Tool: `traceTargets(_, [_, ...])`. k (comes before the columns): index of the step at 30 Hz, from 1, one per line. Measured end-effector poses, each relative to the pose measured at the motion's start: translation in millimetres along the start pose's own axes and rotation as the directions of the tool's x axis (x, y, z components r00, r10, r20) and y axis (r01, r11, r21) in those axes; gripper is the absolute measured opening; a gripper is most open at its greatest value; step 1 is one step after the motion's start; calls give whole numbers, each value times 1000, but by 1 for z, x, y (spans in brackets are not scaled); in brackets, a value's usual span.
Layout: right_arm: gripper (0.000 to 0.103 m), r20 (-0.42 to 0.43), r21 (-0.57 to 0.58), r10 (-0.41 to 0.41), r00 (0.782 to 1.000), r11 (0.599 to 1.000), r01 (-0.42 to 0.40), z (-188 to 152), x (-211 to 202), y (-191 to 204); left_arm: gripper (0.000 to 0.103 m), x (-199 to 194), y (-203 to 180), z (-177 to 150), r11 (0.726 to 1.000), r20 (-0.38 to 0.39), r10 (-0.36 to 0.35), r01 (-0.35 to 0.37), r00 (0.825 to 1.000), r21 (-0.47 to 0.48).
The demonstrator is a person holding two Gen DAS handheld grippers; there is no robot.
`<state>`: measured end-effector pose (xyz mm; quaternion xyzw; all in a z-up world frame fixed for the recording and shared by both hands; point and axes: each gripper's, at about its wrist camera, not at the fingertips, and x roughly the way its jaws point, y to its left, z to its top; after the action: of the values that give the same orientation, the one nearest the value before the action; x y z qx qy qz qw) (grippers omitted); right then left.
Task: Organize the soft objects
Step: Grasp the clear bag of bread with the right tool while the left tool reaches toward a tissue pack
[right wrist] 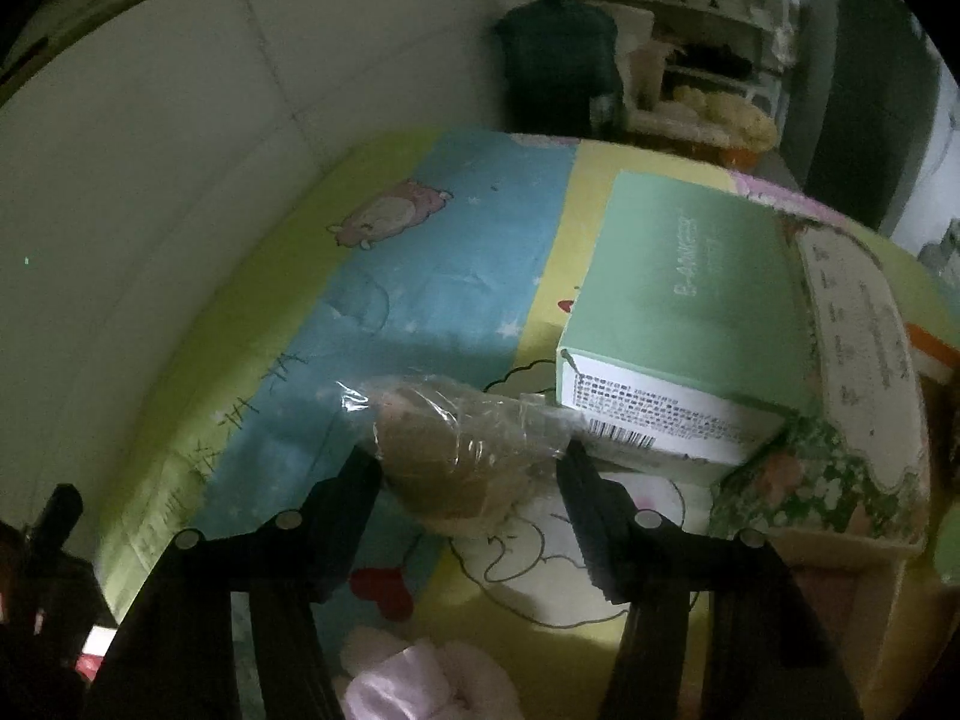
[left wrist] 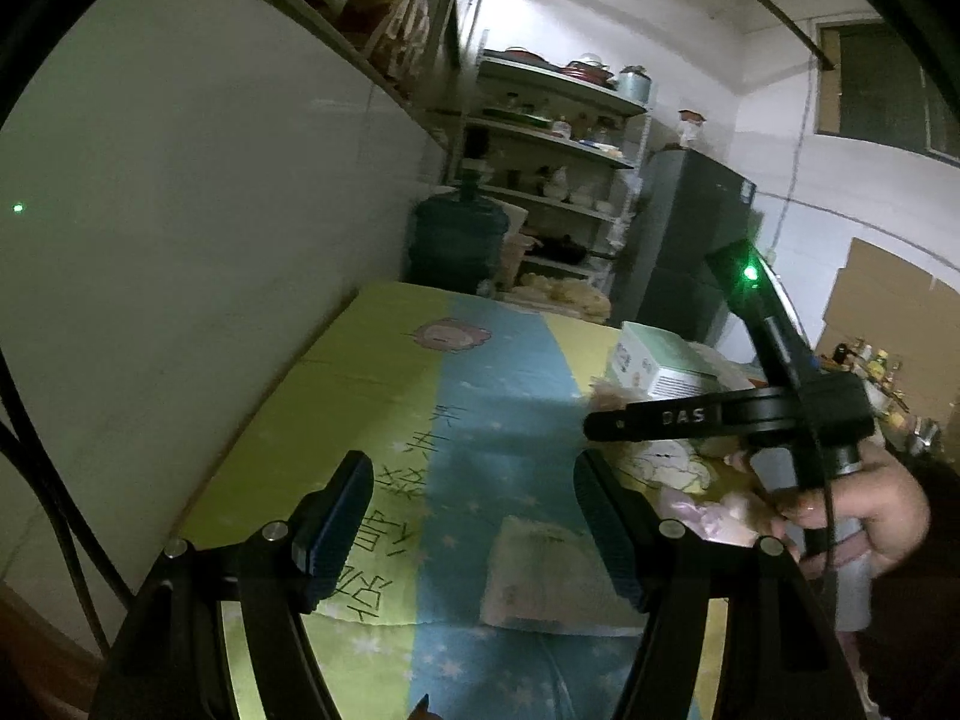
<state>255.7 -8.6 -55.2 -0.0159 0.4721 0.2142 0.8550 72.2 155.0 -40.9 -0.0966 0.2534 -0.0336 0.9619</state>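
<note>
In the right wrist view my right gripper (right wrist: 471,468) is open, its jaws on either side of a brown soft toy wrapped in clear plastic (right wrist: 462,450) that lies on the cartoon bed sheet (right wrist: 420,252). A pink plush (right wrist: 420,678) lies just below it. In the left wrist view my left gripper (left wrist: 471,492) is open and empty above the sheet (left wrist: 390,372), with a folded pale cloth (left wrist: 546,570) under its right finger. The right gripper (left wrist: 660,418) shows there from the side, over the pink plush (left wrist: 714,510).
A green and white box (right wrist: 678,312) sits on the sheet beside a floral-edged box (right wrist: 840,420). The wall runs along the left. A blue water jug (left wrist: 459,240), shelves (left wrist: 558,138) and a grey fridge (left wrist: 690,228) stand beyond the bed.
</note>
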Motion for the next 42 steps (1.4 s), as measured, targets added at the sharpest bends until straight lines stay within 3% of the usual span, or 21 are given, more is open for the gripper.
traceTargets(3, [60, 24, -24, -16, 1000, 1000, 17, -4, -4, 2, 69, -4, -1, -1, 999, 4, -42, 41, 999, 13])
traceTargets(7, [60, 79, -13, 16, 997, 1000, -15, -10, -23, 0, 77, -8, -4, -5, 995, 2, -96, 95, 995, 32])
traceTargets(17, [60, 201, -41, 116, 973, 993, -110, -32, -90, 6, 79, -21, -21, -30, 998, -36, -55, 56, 998, 23])
traceTargets(24, [60, 228, -67, 165, 960, 986, -153, -47, -114, 4, 79, -5, -31, -46, 996, -110, -66, 59, 992, -65])
traceTargets(33, [60, 260, -19, 161, 952, 987, -161, -60, -122, -24, 79, 24, -31, -43, 988, -157, -118, 99, 980, -120])
traceTargets(42, [60, 278, 15, 158, 947, 986, -169, -61, -124, -45, 79, 59, -24, -18, 992, -188, -107, 93, 976, -80])
